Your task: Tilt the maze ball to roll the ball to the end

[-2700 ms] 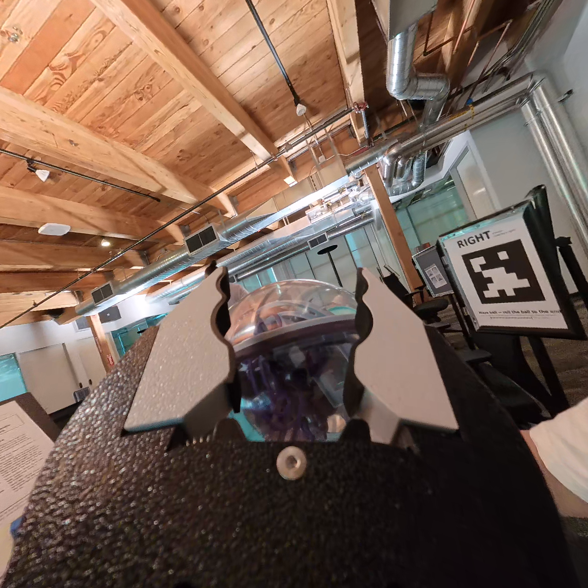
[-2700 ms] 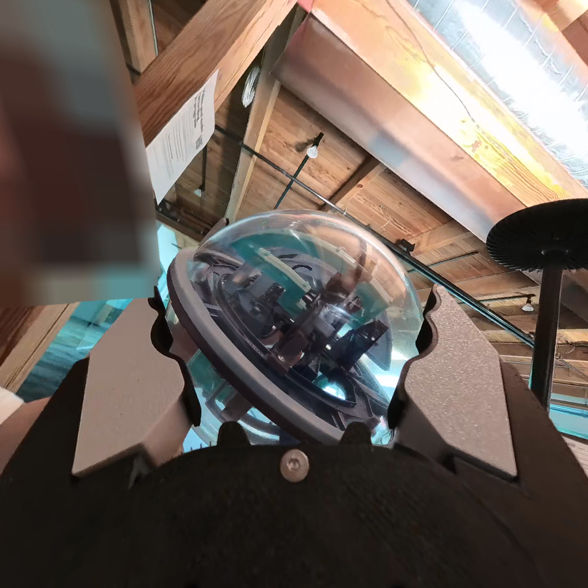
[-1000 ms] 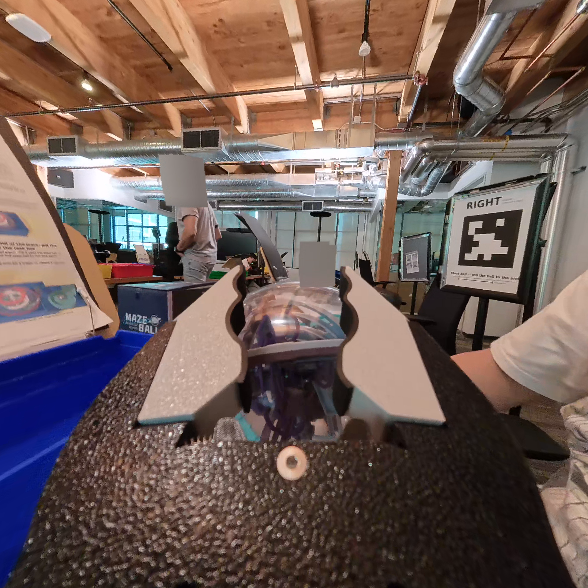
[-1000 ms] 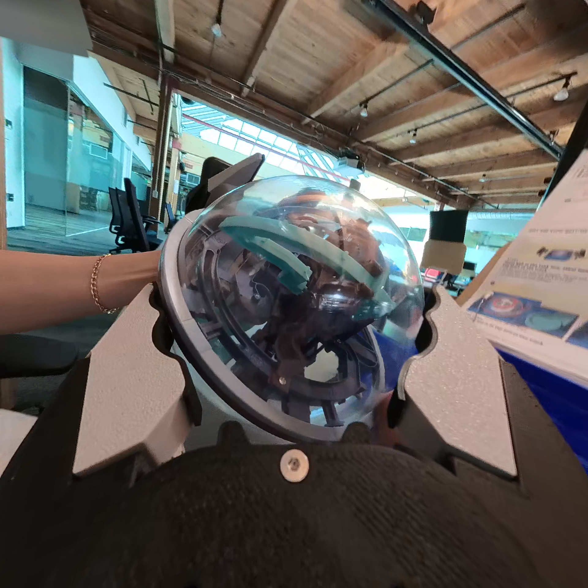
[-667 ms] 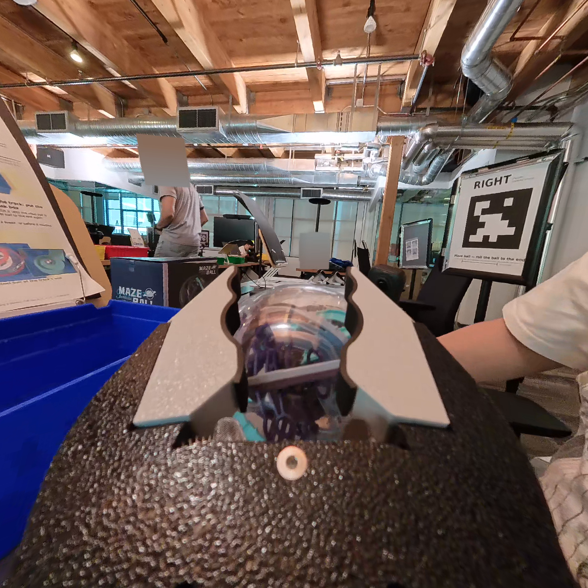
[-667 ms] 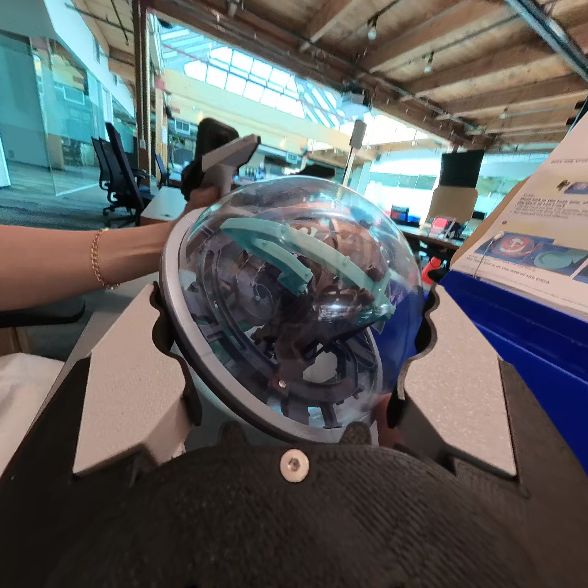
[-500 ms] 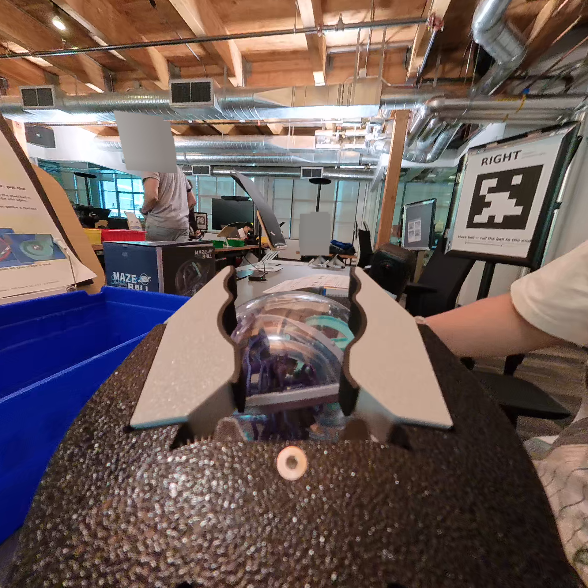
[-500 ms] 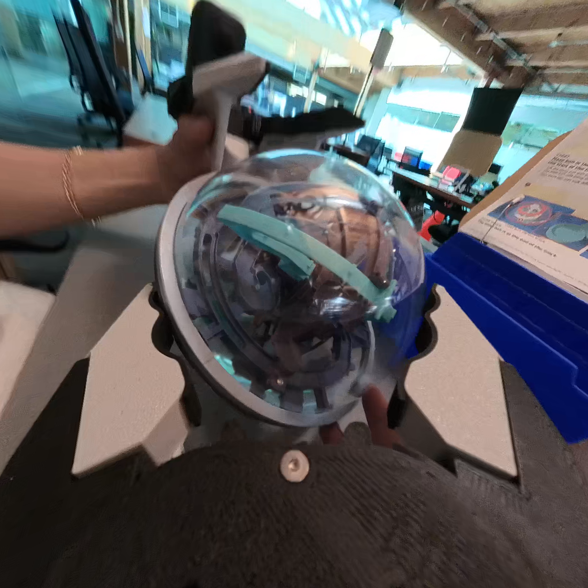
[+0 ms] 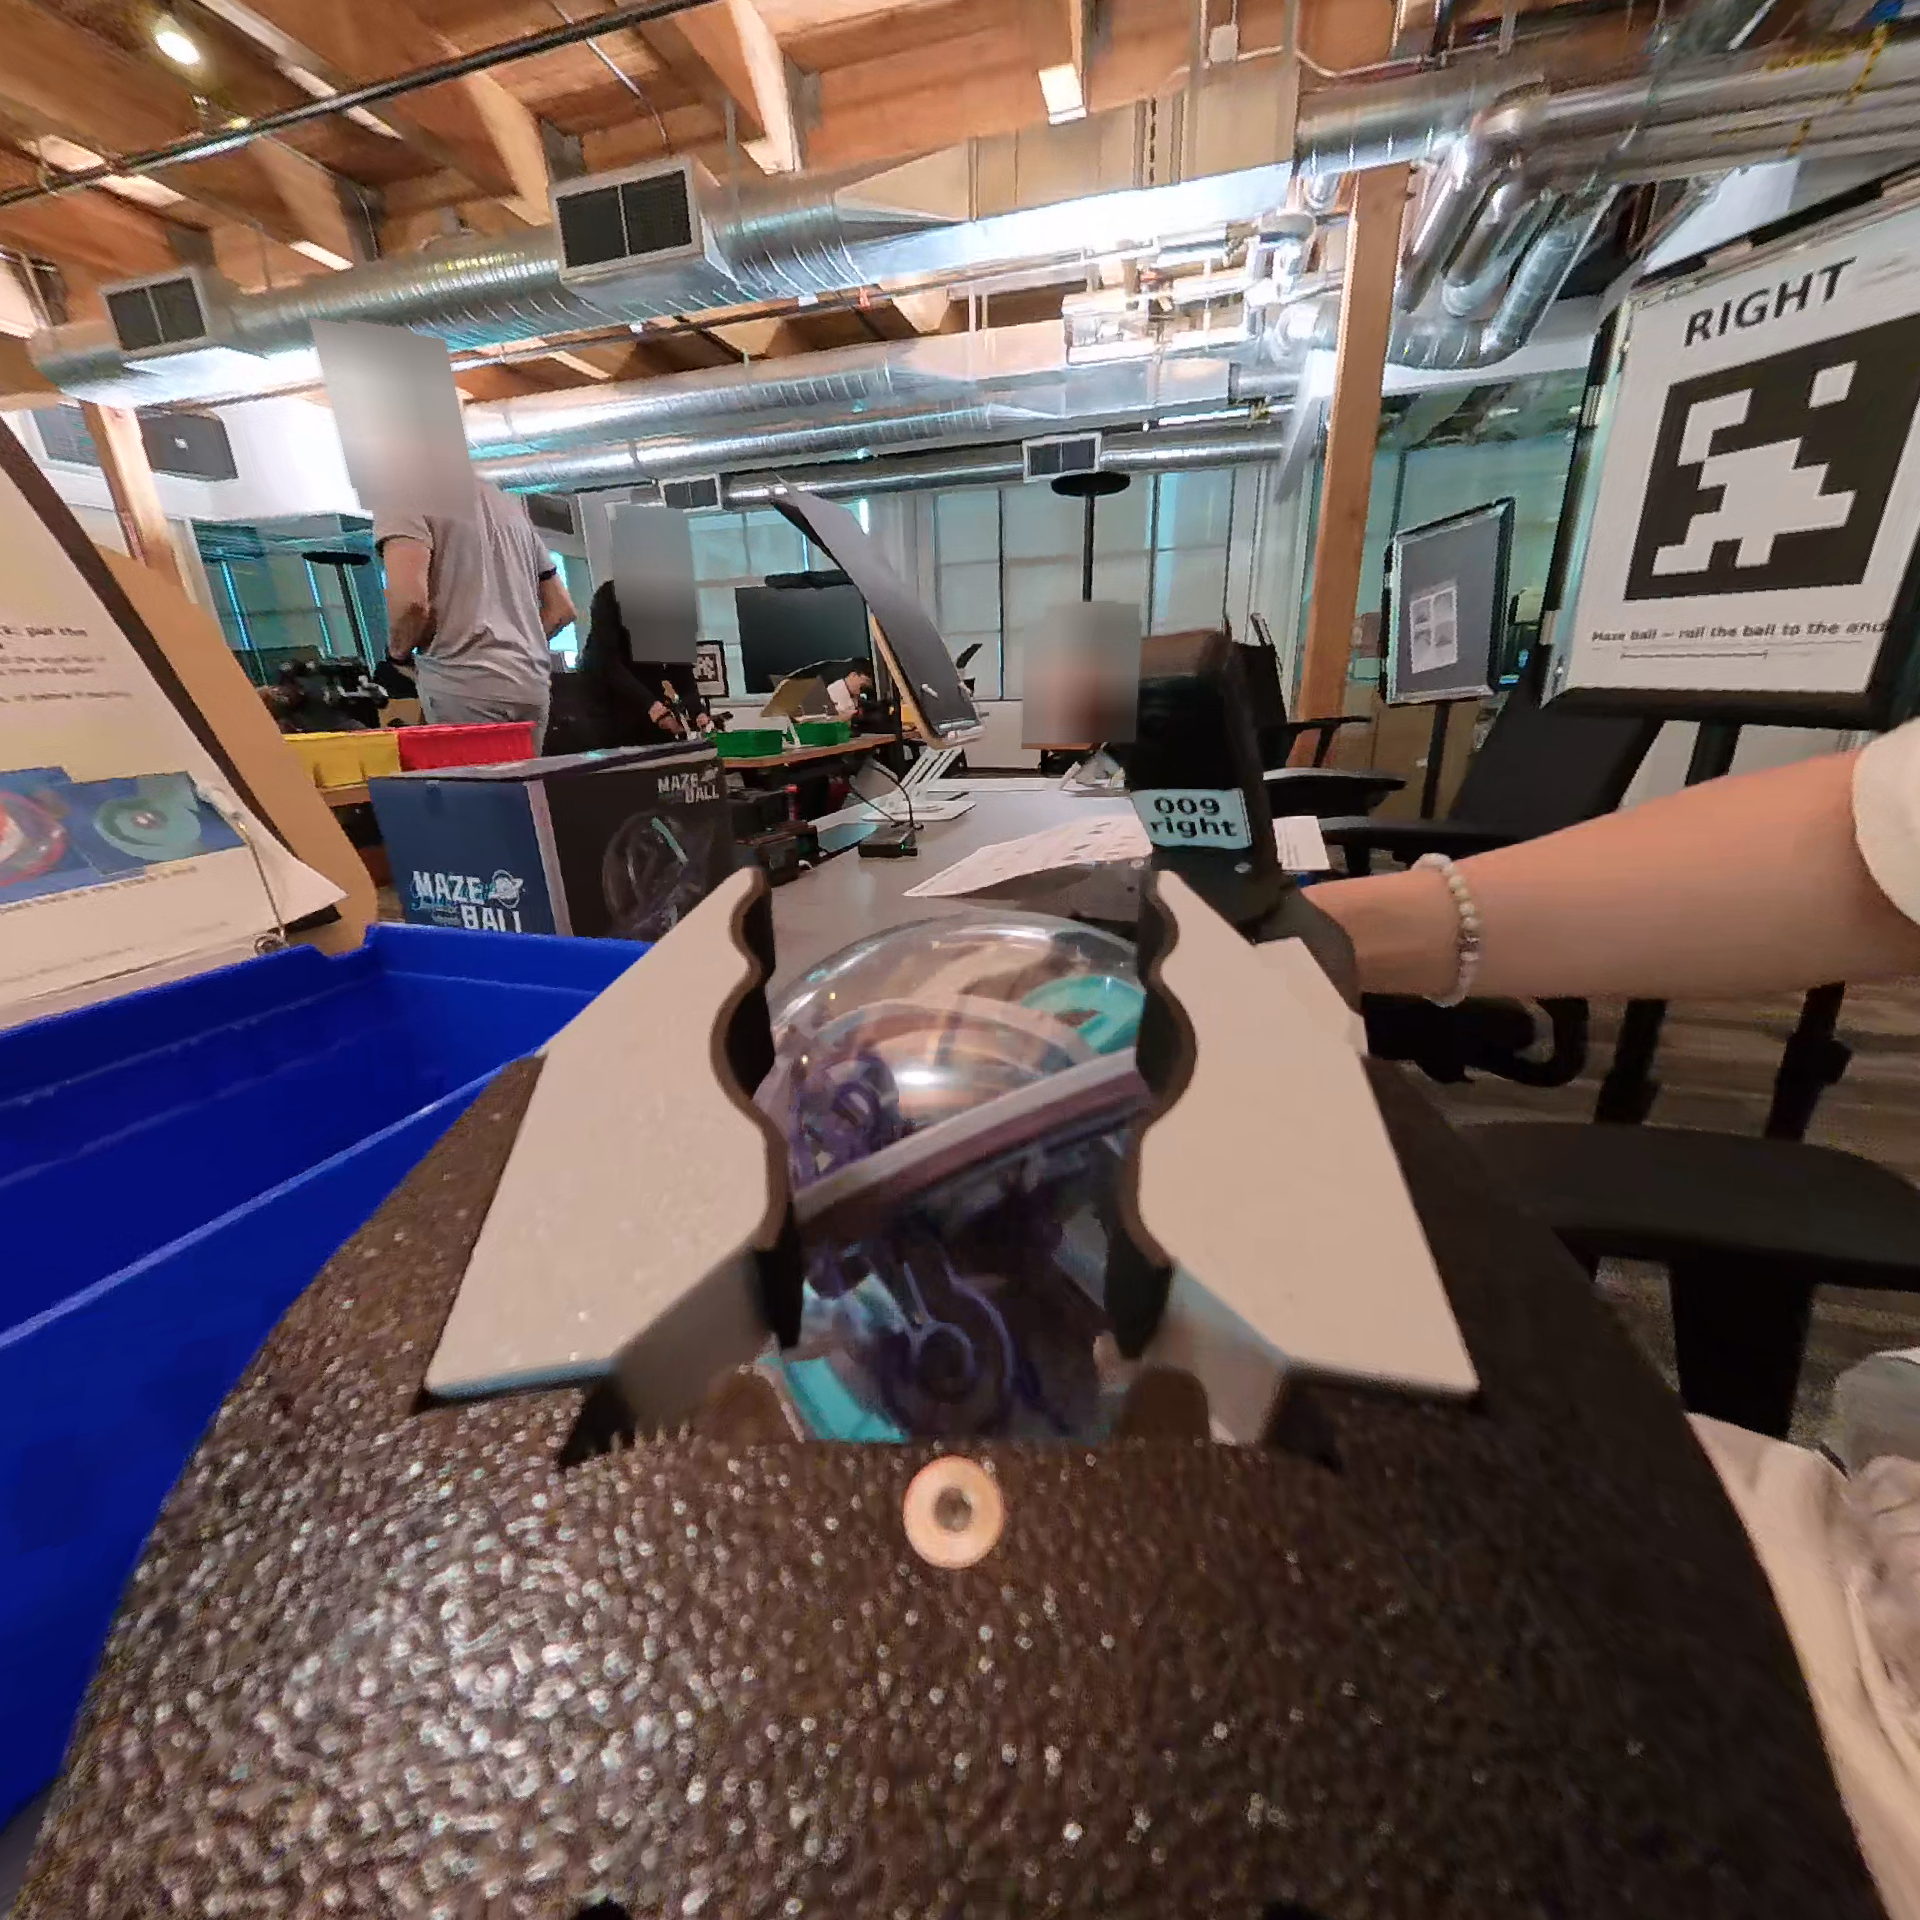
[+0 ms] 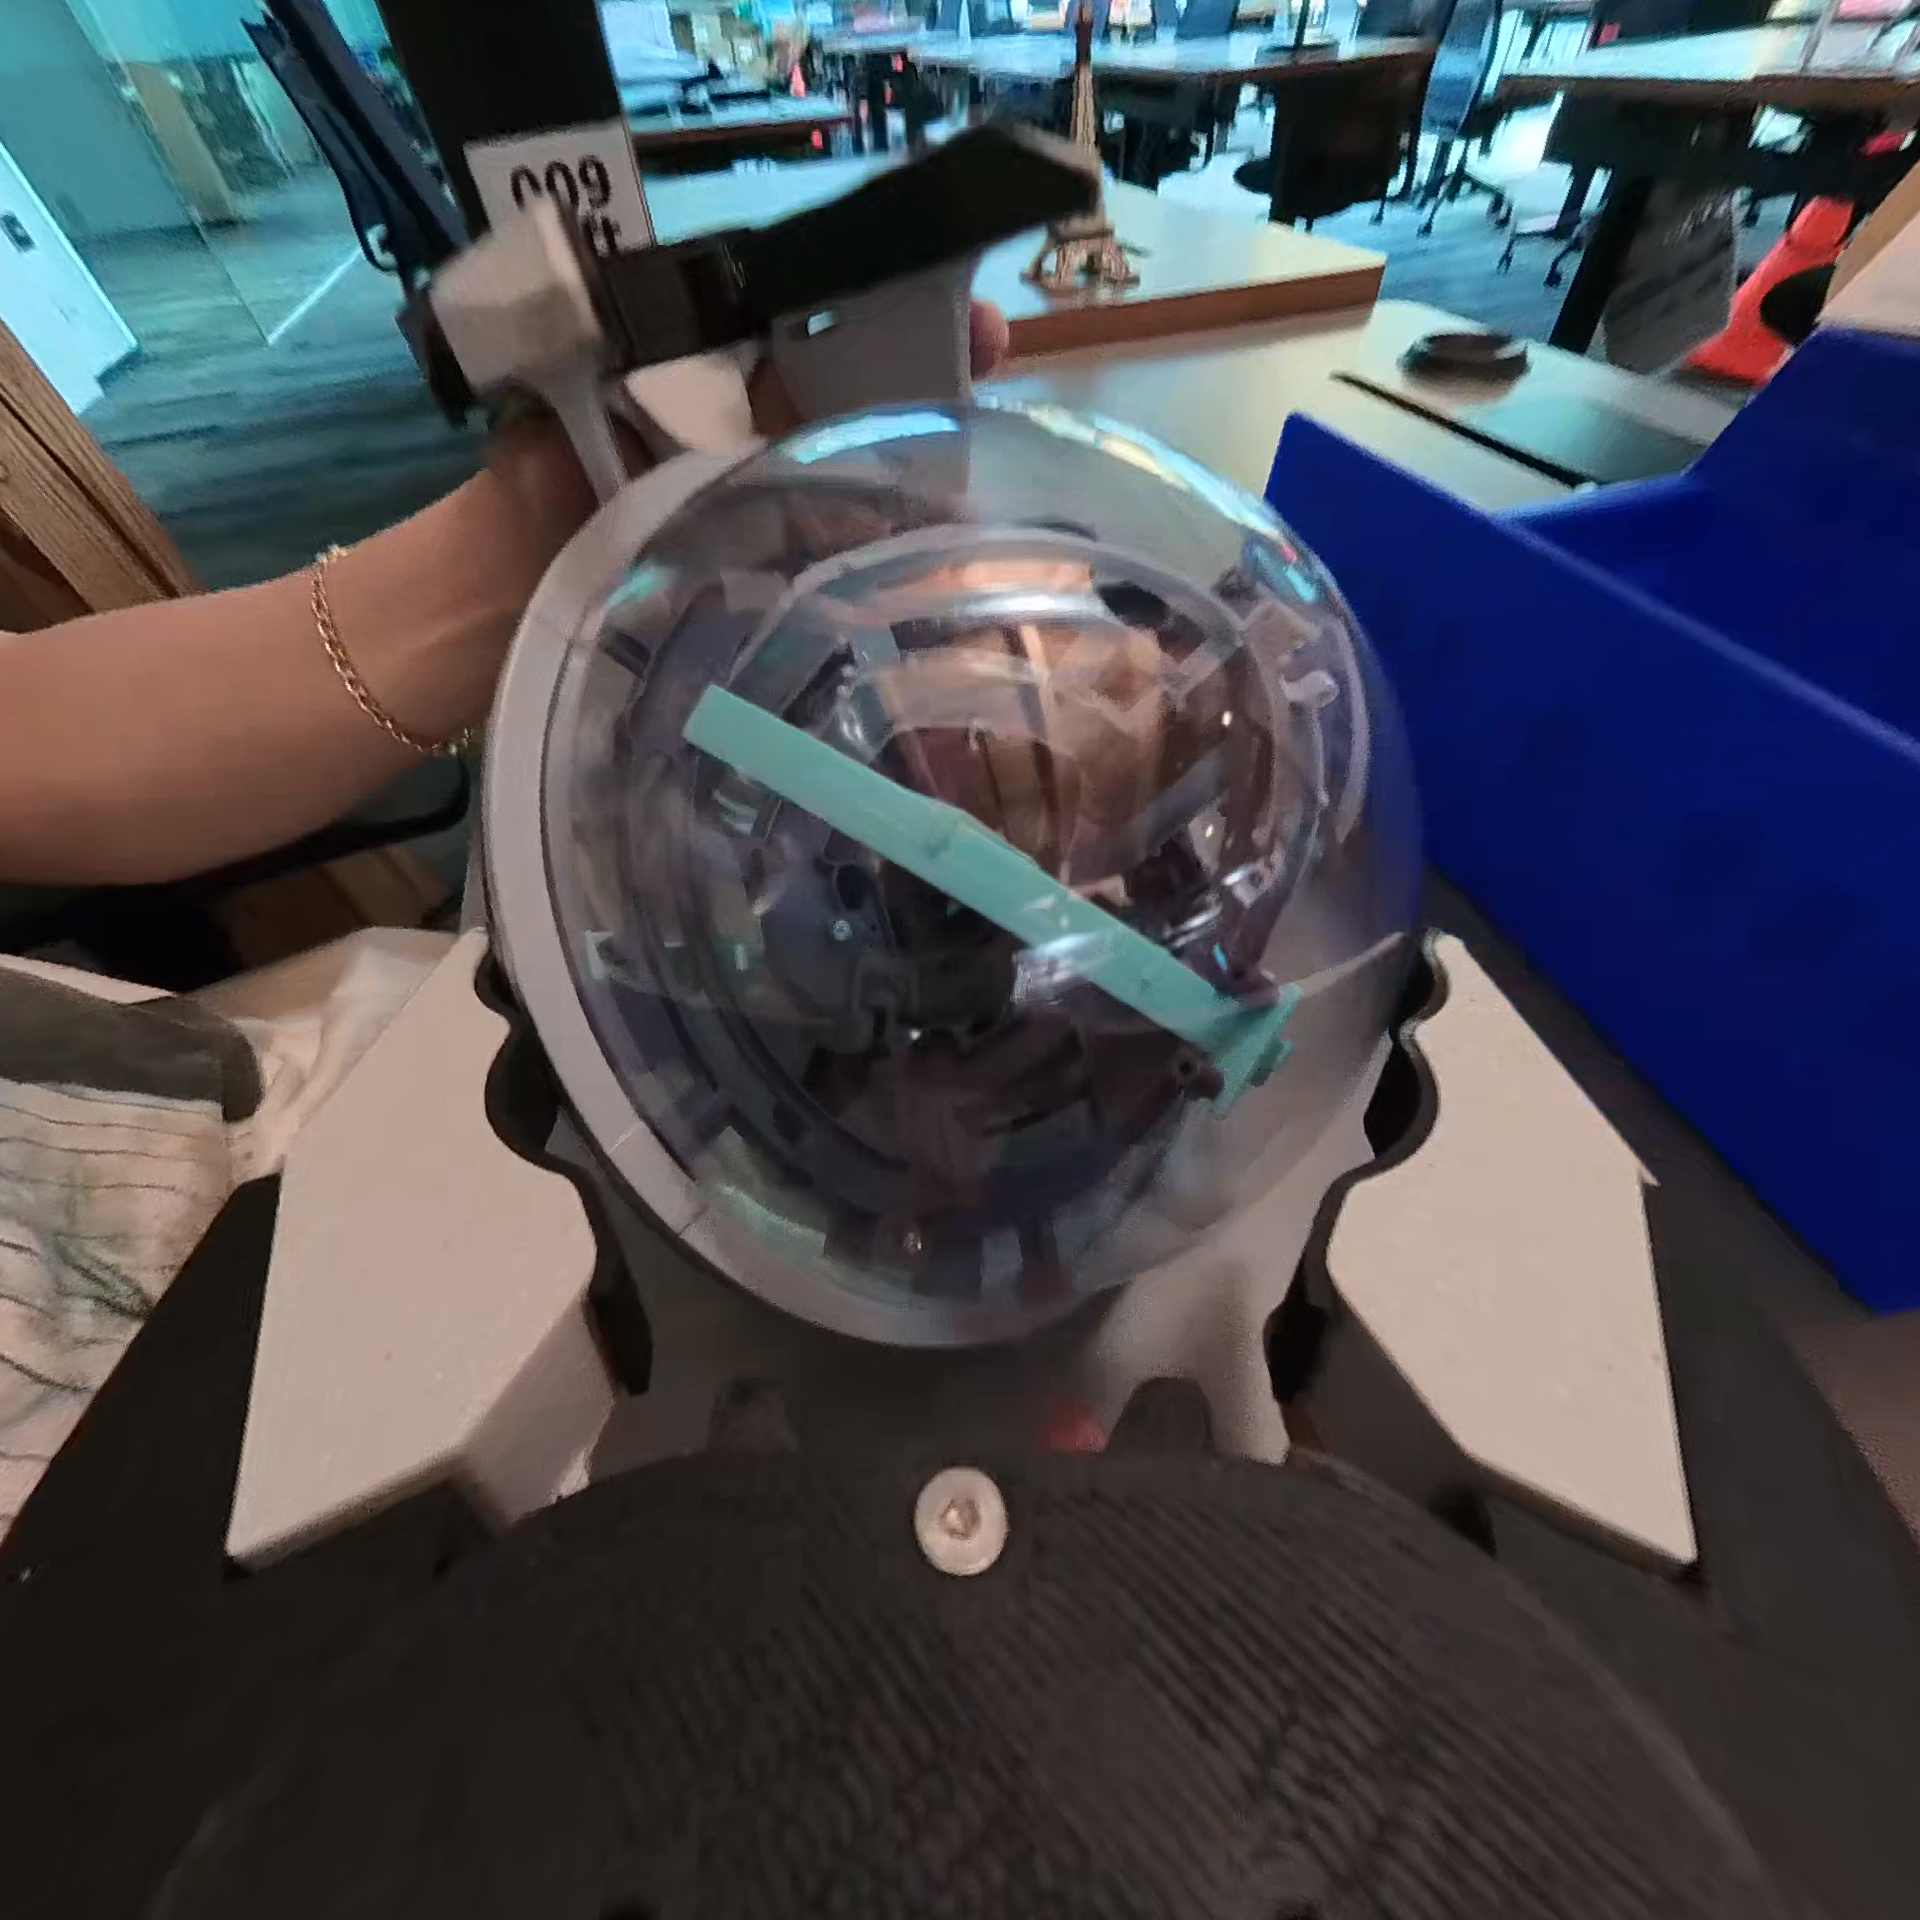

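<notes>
**Both jaws clamped on clear maze ball, held betw. two grippers**

Jaws of left gripper (image 9: 951,1049) are closed against the sides of the maze ball (image 9: 951,1153); its two grey fingers (image 9: 634,1174) press the sphere from either side. Jaws of right gripper (image 10: 961,1049) are likewise clamped on the maze ball (image 10: 951,862), w/ the sphere seated deep betw. the grey fingers (image 10: 416,1236).

Ball is a transparent sphere w/ a grey ring round its middle. Inside: dark purple and brown track pieces plus a teal track (image 10: 977,883) running diagonally, upper left to lower right in right wrist view. Ring sits tilted in both views. The small ball inside can't be made out.

Ball is held up off the table (image 9: 997,821), near its front edge, just beside a blue bin (image 9: 239,1091) that shows at left in left wrist view and at right in right wrist view. A dark blue product box (image 9: 551,852) stands on the table behind the bin's far edge. A printed sheet on a cardboard stand (image 9: 114,831) is at far left.

Person's right forearm (image 9: 1621,873), w/ a bead bracelet, reaches in from the right. Left forearm (image 10: 239,717), w/ a thin gold chain, shows in right wrist view, gripping the other device. Right view is motion-blurred.
</notes>
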`<state>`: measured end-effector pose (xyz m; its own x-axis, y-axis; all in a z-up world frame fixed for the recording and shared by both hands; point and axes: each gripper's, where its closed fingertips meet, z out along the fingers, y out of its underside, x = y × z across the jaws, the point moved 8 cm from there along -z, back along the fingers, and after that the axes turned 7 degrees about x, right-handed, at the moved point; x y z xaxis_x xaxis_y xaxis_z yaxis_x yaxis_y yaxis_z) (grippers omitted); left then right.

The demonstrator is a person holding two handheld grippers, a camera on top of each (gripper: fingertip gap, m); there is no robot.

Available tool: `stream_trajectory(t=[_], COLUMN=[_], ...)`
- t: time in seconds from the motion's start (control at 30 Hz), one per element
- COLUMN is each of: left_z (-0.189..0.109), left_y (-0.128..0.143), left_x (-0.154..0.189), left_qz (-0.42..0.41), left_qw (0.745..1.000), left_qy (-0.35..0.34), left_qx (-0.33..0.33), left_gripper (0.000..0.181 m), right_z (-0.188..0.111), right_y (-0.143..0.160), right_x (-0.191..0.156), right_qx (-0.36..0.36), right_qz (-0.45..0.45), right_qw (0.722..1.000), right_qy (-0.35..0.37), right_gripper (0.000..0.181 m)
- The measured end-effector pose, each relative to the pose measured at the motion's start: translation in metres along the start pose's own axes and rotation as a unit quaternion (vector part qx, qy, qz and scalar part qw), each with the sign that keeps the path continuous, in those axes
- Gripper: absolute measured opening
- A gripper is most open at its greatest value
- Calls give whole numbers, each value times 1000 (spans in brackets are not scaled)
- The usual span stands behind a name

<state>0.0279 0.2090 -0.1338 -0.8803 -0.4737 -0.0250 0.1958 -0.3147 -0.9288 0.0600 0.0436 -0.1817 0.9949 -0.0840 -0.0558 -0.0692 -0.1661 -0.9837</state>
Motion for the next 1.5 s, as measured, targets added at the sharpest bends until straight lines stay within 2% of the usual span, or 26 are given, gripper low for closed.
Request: stream_trajectory(t=[0.07,0.17,0.27,0.4,0.7,0.87,1.03,1.17,1.33,1.4,1.5], left_z=[-2,-4,-2,0,3,10,15,15,16,18,22], left_y=[-5,-10,-6,-4,-5,-4,2,1,-11,-9,-5], left_x=[-2,-2,1,2,6,12,15,12,9,11,19], left_qz=[0,-1,10,13,36,62,77,52,-22,-42,-11], left_qw=[1000,1000,1000,1000,999,997,995,998,999,998,1000], left_qy=[-3,-6,2,1,-5,-8,0,-10,-34,-30,-20], left_qx=[15,23,4,-2,-13,-37,-64,-44,24,24,3], left_gripper=[59,58,63,68,68,67,74,77,67,63,62], right_z=[1,3,5,5,7,3,-2,-2,-5,-5,-6], right_y=[5,5,1,-4,-3,-3,-7,-5,2,4,6], right_x=[-2,-4,-3,-5,-8,-6,-5,-7,-3,-3,-3], right_qx=[-33,-62,-82,-106,-197,-223,-218,-214,-253,-262,-284], right_qz=[0,-7,-25,-96,-269,-271,-246,-230,-235,-241,-257], right_qw=[999,998,996,990,940,933,943,948,936,930,918], right_qy=[-2,-7,4,12,75,75,47,59,74,88,106], right_gripper=[156,155,154,156,157,157,157,157,157,157,157])
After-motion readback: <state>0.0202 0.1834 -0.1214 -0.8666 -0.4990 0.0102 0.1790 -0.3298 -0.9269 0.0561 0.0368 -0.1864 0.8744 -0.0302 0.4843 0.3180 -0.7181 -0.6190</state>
